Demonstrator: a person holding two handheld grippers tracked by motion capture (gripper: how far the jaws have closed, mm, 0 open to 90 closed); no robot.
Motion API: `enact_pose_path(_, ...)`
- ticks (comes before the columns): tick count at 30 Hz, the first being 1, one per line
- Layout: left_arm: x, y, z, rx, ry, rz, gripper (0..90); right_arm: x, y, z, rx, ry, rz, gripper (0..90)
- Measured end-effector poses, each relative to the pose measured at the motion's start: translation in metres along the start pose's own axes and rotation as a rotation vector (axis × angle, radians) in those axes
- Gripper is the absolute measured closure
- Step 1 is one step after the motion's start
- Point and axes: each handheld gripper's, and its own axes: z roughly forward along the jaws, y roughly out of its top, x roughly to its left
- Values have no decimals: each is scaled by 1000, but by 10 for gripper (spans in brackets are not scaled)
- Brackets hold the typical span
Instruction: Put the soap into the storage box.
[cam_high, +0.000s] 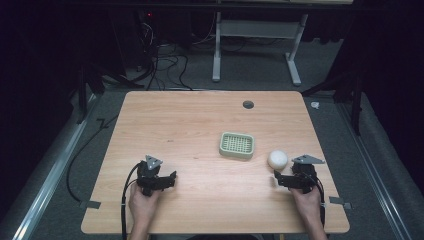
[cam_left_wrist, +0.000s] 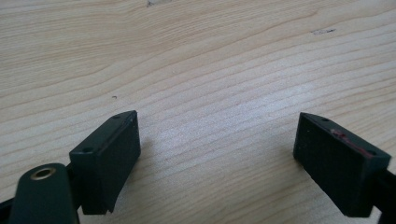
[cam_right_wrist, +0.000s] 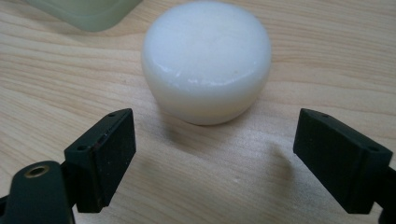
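While my right claw (cam_right_wrist: 215, 154) hangs low over the wooden table (cam_high: 200, 210), its two black jaws stand wide apart with nothing between them, and one round white soap bar (cam_right_wrist: 206, 60) lies on the wood just ahead of the jaw tips, not touching them. One pale green slatted soap dish (cam_high: 236, 145) sits just beside that bar, toward the table's middle. My left claw (cam_left_wrist: 217, 158) is released too, its two jaws spread over bare wood near the table's left front, well apart from the soap. Counted: one bar, one dish, two claws.
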Motion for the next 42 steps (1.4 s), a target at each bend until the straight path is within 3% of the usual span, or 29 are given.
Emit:
enact_pose_path(23, 0, 0, 0, 0, -1, 0, 152, 7, 27, 0, -38, 9, -36, 131)
enact_pose_path(30, 0, 0, 0, 0, -1, -1, 152, 9, 37, 10, -34, 14, -48, 130)
enact_pose_path(42, 0, 0, 0, 0, -2, -2, 153, 5, 35, 28, 6, 7, -25, 135)
